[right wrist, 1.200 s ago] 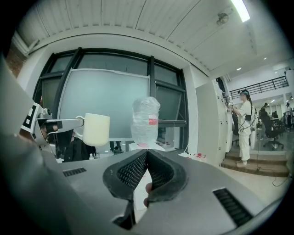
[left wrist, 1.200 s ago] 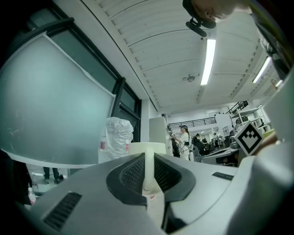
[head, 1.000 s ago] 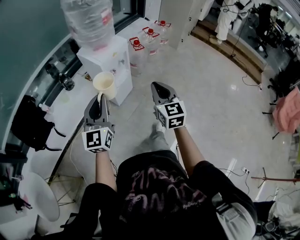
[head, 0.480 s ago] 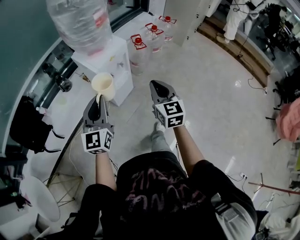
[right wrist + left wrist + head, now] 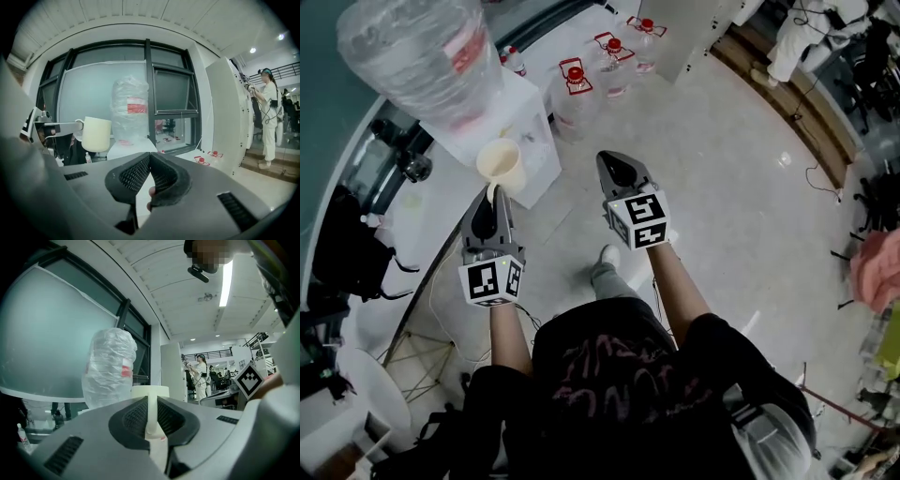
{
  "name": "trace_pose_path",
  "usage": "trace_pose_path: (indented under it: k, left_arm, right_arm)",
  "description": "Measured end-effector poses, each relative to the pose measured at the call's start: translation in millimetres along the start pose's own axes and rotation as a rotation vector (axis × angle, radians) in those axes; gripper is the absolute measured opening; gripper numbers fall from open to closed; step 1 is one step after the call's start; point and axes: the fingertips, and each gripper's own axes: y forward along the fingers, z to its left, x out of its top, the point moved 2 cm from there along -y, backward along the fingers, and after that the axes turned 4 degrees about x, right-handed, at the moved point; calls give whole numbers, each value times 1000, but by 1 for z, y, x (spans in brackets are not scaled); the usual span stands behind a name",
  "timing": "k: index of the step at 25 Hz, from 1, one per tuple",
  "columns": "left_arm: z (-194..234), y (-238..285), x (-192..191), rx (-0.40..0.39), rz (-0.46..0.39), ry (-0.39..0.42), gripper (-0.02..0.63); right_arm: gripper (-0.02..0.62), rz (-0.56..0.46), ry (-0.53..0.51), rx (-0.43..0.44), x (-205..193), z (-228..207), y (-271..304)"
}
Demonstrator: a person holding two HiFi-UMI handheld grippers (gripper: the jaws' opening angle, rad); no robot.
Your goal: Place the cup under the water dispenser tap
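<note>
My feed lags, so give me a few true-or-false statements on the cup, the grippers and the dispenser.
The left gripper holds the cup by its handle: true.
The right gripper carries a bottle: false; its jaws are shut on nothing.
The cup stands under the tap: false; it is held in the air near the water dispenser.
A large bottle sits on the water dispenser: true.

Fingers [image 5: 133,417] of the left gripper [image 5: 150,401] hide most of the cup [image 5: 150,391].
</note>
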Motion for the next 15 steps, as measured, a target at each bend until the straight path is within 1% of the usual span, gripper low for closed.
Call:
trace_pose_path:
  k: [5,10,15]
  left_arm:
    - [-12,46,-1,45,8,-1,44]
    - [-21,80,-8,89,16,-4,44]
    - [-23,116,-19,99,21,-10,44]
  right_arm:
    - [14,9,-12,60,10,-43,35]
    - [14,34,-14,119,5,-72,64]
    - [14,35,-1,141,1,-97,93]
